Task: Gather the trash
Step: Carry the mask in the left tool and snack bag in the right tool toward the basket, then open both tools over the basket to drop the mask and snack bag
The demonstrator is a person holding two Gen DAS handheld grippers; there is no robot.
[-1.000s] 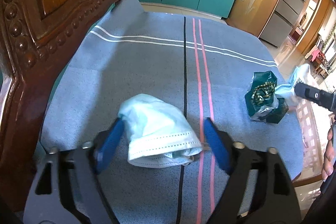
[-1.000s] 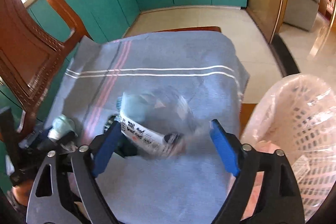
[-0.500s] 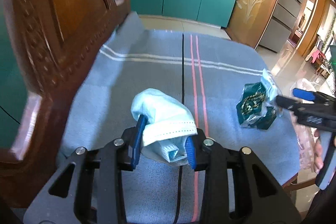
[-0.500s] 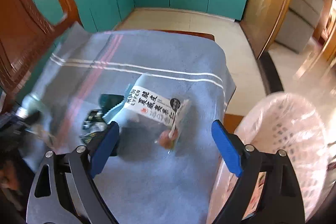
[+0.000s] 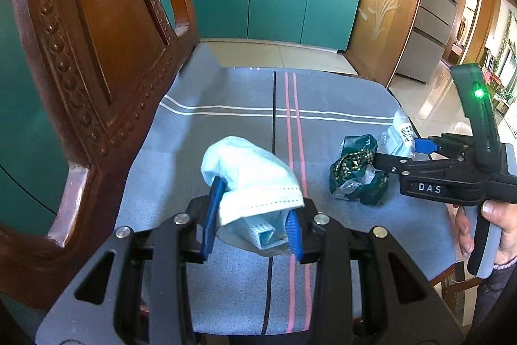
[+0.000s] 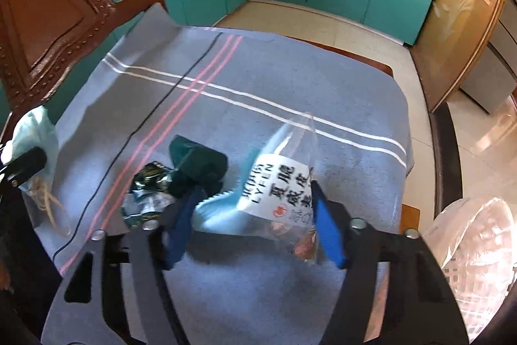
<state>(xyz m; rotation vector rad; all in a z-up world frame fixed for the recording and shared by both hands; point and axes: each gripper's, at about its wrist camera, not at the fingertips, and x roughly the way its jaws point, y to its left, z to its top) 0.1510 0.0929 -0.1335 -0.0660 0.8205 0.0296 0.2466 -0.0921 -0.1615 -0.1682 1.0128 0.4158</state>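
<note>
Pale blue and crumpled, a used face mask [image 5: 248, 180] is pinched between the blue fingers [image 5: 211, 215] of the left gripper [image 5: 252, 223], bunched into a soft lump with its white pleated edge hanging forward, over a blue-grey cloth [image 5: 339, 99] striped in white, pink and black. That cloth covers the seat of a carved dark wooden chair [image 5: 97, 54].

Near the cloth's right side lies a dark green crumpled foil wrapper [image 5: 355, 177] with gold print and a silvery lining. Just beyond it sits a clear plastic packet [image 6: 281, 180] with a white label printed in black characters, a light blue patch at one end and some brown crumbs in a lower corner. The right gripper [image 6: 255, 225], held by a person's hand [image 5: 497, 225], has its fingers either side of this packet and they are closing; the right pad is at the packet's edge, but whether either pad presses it cannot be told. The left finger lies against the green wrapper.

Beside the chair at lower right stands a white lattice basket [image 6: 478, 254] lined with a thin clear bag; what is inside cannot be made out.
</note>
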